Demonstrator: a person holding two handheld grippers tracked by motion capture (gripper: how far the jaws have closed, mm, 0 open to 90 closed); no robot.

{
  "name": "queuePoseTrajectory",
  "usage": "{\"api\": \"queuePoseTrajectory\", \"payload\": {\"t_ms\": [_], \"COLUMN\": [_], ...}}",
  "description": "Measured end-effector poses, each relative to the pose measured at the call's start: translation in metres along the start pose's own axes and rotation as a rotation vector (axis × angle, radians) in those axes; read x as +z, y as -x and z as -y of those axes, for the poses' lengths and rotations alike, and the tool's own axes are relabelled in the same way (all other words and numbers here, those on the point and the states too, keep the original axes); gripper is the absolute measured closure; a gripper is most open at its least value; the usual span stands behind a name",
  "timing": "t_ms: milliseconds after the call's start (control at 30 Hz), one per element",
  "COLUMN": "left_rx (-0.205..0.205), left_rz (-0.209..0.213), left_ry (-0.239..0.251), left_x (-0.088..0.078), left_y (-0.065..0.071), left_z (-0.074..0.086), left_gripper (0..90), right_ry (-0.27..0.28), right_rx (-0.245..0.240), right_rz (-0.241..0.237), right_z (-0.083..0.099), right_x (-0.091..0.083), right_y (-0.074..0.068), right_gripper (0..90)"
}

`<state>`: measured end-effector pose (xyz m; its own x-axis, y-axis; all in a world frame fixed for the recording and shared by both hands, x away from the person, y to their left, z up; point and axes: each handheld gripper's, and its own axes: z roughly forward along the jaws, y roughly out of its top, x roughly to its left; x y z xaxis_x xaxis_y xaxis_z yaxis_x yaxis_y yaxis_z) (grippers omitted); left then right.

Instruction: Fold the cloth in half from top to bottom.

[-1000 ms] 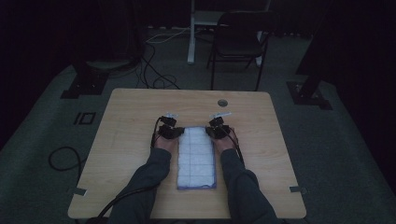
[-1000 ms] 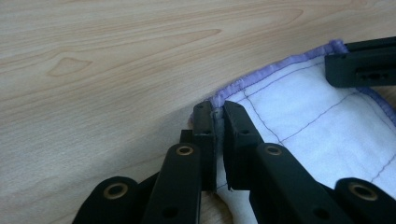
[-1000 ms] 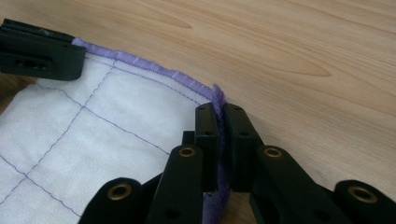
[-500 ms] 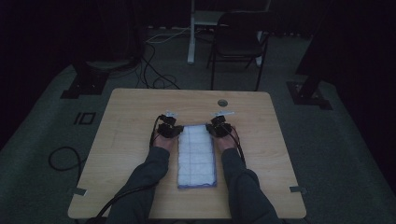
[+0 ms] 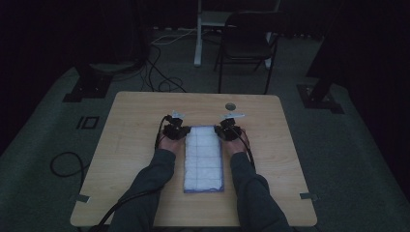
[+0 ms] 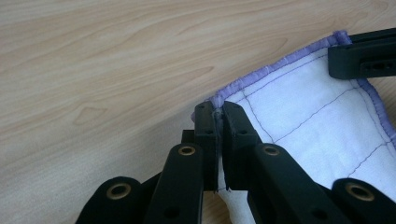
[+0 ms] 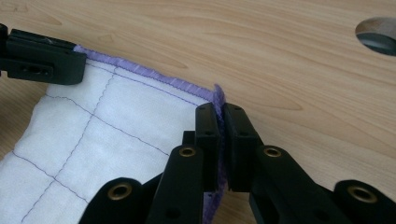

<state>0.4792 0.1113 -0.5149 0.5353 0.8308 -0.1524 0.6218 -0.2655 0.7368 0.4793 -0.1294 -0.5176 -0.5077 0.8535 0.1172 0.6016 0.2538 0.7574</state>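
- Two forearms in dark sleeves (image 5: 145, 193) come in from the bottom edge of the high view and run forward along either long side of the cloth (image 5: 204, 157); that edge cuts off the elbows.
- The cloth, white, quilted in squares with a purple hem, lies flat on the wooden counter (image 5: 130, 125), its long side pointing away from the person, between the two arms.
- The left hand (image 5: 169, 144) rests at the cloth's far left corner, knuckles up, with its left claw (image 6: 218, 112) pointing forward and low to the counter; the claw is clenched on the purple hem at that corner, a sliver of fabric pinched between the pads.
- The right hand (image 5: 238, 144) mirrors it at the far right corner; the right claw (image 7: 219, 111) is clenched on the hem there, and the hem stands up in a small ridge between the pads.
- In each gripper view the other claw's black tip shows at the opposite corner, cut by the frame edge.
- Farther off, a round hole (image 5: 230, 106) sits in the counter near its far edge.
- Beyond the counter, a chair (image 5: 246, 43) and floor cables (image 5: 159, 72) stand in a dim room, hard to make out.
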Motion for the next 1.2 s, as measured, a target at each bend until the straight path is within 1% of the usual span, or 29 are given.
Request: {"api": "queuePoseTrajectory", "payload": {"t_ms": [167,533,800,900,1000,1067,1133,1200], "left_rx": [0.001,0.026,0.043,0.05,0.046,0.052,0.05,0.046], "left_rz": [0.001,0.007,0.01,0.008,0.016,0.018,0.021,0.024], "left_ry": [0.014,0.059,0.094,0.111,0.121,0.125,0.129,0.137], "left_x": [-0.003,-0.014,-0.023,-0.026,-0.028,-0.03,-0.031,-0.035], "left_y": [0.001,0.007,0.012,0.014,0.016,0.016,0.017,0.018], "left_z": [-0.004,-0.016,-0.023,-0.024,-0.024,-0.024,-0.024,-0.022], "left_gripper": [86.5,86.4,86.4,86.4,86.5,86.4,86.4,86.4], "right_ry": [0.012,0.057,0.084,0.096,0.099,0.103,0.105,0.113], "right_rx": [0.0,-0.005,-0.021,-0.028,-0.045,-0.05,-0.053,-0.066], "right_rz": [-0.001,0.01,0.016,0.015,0.02,0.019,0.019,0.019], "right_z": [-0.002,-0.009,-0.013,-0.014,-0.014,-0.014,-0.014,-0.014], "right_x": [-0.003,-0.016,-0.026,-0.031,-0.034,-0.037,-0.038,-0.043], "right_y": [0.0,0.002,0.002,0.001,0.0,-0.001,-0.001,-0.004], "right_gripper": [86.4,86.4,86.4,86.3,86.3,86.4,86.4,86.3]}}
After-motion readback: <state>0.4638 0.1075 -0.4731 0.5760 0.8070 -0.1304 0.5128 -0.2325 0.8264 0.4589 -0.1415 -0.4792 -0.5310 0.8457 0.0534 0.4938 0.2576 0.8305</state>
